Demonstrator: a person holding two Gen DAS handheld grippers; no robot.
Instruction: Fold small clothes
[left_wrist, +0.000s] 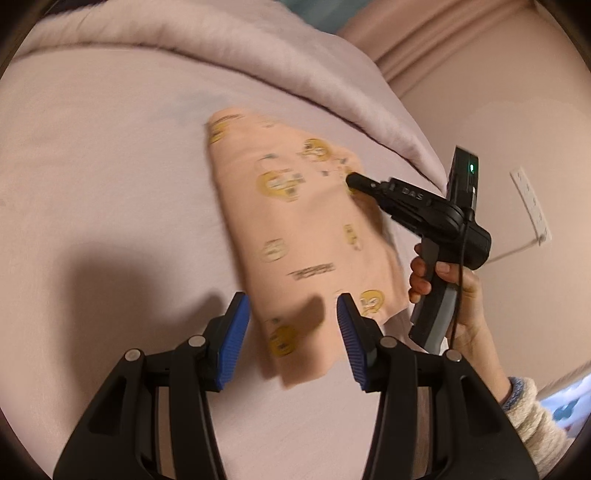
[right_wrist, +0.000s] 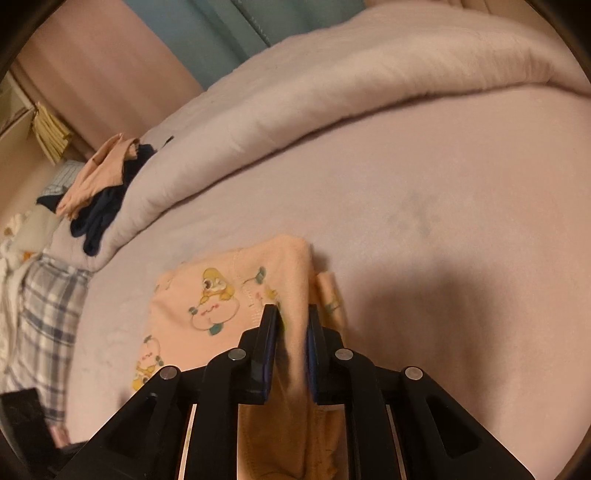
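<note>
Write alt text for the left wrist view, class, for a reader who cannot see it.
The open left gripper hovers over a peach cartoon-print garment lying on a pale pink bedsheet. From the right, the hand-held right gripper pinches the garment's far edge. A folded duvet lies beyond.

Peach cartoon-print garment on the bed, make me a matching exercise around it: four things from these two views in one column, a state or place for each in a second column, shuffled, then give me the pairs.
Column one:
1. left gripper
2. right gripper
3. peach cartoon-print garment
4. pile of dark blue and peach clothes

Column two:
A. lies on the pink bed sheet
B. shut on a raised fold of fabric
C. open, with nothing between its blue pads
D. sits on the rolled quilt at the far left of the right wrist view

Pairs: 1-C, 2-B, 3-A, 4-D
</note>
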